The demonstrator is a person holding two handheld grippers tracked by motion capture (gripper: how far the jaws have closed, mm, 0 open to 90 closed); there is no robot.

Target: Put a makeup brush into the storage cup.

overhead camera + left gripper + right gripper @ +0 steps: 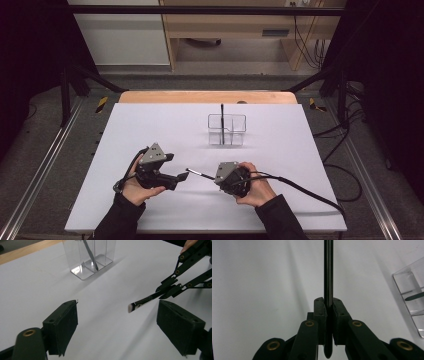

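Brush point(142, 301) between parted left tongs point(130, 322)

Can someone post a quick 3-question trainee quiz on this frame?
1. True or false: the right claw is shut on the makeup brush.
2. The left claw is: A open, B shut on the brush, C inside the organizer.
3. What stands in the clear acrylic organizer?

Key: 1 true. 2 A. 3 A second brush, upright, handle sticking out above the rim.
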